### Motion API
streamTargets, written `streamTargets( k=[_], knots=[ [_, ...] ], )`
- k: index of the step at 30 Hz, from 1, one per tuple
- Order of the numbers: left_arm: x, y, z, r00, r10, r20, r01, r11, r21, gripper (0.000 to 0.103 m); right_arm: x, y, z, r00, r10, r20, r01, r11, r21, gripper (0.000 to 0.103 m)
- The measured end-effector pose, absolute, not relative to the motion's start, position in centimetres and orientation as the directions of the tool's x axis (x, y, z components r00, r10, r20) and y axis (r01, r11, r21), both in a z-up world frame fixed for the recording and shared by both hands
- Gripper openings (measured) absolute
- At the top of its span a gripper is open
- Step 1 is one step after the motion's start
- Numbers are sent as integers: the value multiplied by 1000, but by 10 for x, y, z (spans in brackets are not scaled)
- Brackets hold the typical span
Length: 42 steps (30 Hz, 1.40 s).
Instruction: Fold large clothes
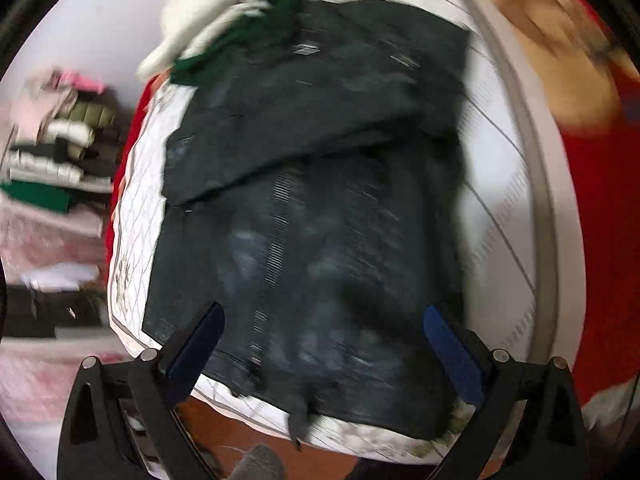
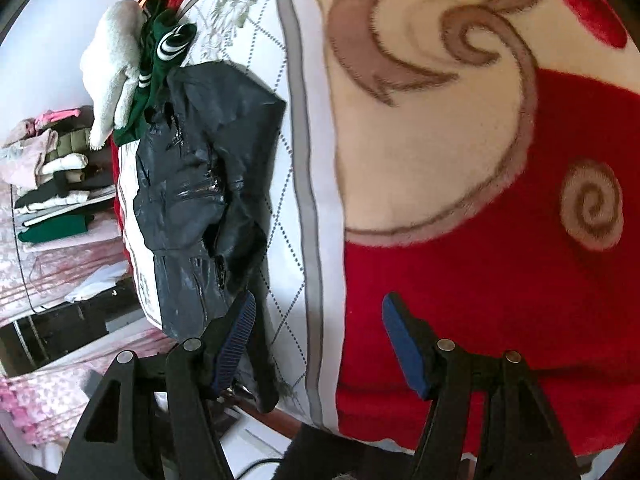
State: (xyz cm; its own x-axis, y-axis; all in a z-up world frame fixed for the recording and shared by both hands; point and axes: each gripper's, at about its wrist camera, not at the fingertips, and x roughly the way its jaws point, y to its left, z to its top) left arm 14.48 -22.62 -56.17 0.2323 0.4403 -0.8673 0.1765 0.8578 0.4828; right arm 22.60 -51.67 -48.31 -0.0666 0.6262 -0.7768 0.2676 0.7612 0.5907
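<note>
Showing only rightward: red blanket (image 2: 480,300), perhaps.

Home bedroom: bed (image 2: 304,168) under red plush blanket (image 2: 480,280) and quilted cover; folded clothes stack (image 2: 52,184) alongside.

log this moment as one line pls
task: fold large clothes | left gripper: open, above black jacket | right gripper: open, empty | jacket: on white quilt, part folded

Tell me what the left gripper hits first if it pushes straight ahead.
Probably the black leather jacket with the zip, spread on the white quilted bedcover: it fills the gap ahead of the open left gripper. Depth is blurred.
</note>
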Motion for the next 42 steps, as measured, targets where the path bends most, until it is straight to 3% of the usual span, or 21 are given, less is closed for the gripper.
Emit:
streamTargets(
  k=[7, 13, 16, 17, 19, 21, 22, 24, 27, 33, 38, 39, 40, 41, 42],
  knots=[
    [131, -263, -616, 272, 530, -803, 302, 745, 595, 103, 246, -506, -496, -72, 615, -785, 242, 775, 584, 68],
    [146, -254, -615, 294, 535, -792, 277, 745, 606, 103, 267, -486, -503, -66, 641, -765, 217, 757, 616, 68],
    [156, -235, -607, 296, 555, -777, 212, 755, 620, 97, 287, -463, -511, -54, 684, -727, 195, 721, 665, 68],
    [159, -227, -606, 276, 534, -799, 197, 782, 591, 88, 292, -458, -513, -51, 697, -716, 191, 710, 678, 68],
    [165, -208, -604, 213, 454, -865, 162, 857, 489, 42, 307, -441, -524, -39, 755, -655, 198, 648, 735, 68],
    [168, -196, -601, 174, 335, -926, 147, 921, 360, 21, 319, -426, -537, -41, 790, -611, 210, 605, 768, 69],
    [168, -194, -597, 183, 325, -928, 145, 925, 352, 18, 324, -418, -546, -48, 797, -602, 223, 596, 772, 79],
    [167, -193, -589, 215, 317, -924, 141, 926, 350, 12, 331, -409, -559, -47, 811, -583, 254, 575, 778, 87],
    [166, -187, -575, 251, 303, -919, 119, 933, 340, 6, 336, -402, -561, -35, 809, -587, 286, 571, 769, 87],
    [165, -167, -550, 316, 260, -912, 81, 951, 299, 6, 319, -402, -544, -23, 702, -712, 333, 677, 656, 86],
    [164, -149, -538, 359, 199, -912, 101, 963, 250, 6, 306, -394, -561, 36, 773, -633, 444, 555, 703, 86],
    [164, -145, -537, 364, 185, -913, 105, 966, 237, 6, 309, -389, -562, 43, 769, -637, 447, 556, 701, 83],
    [164, -140, -535, 369, 165, -915, 115, 968, 221, 6, 312, -383, -559, 60, 760, -647, 446, 560, 698, 54],
    [165, -135, -533, 374, 151, -915, 120, 970, 209, 6, 318, -373, -553, 78, 751, -655, 441, 563, 699, 42],
    [166, -131, -530, 379, 138, -915, 119, 973, 196, 6, 321, -367, -546, 73, 723, -687, 441, 594, 673, 38]
  ],
)
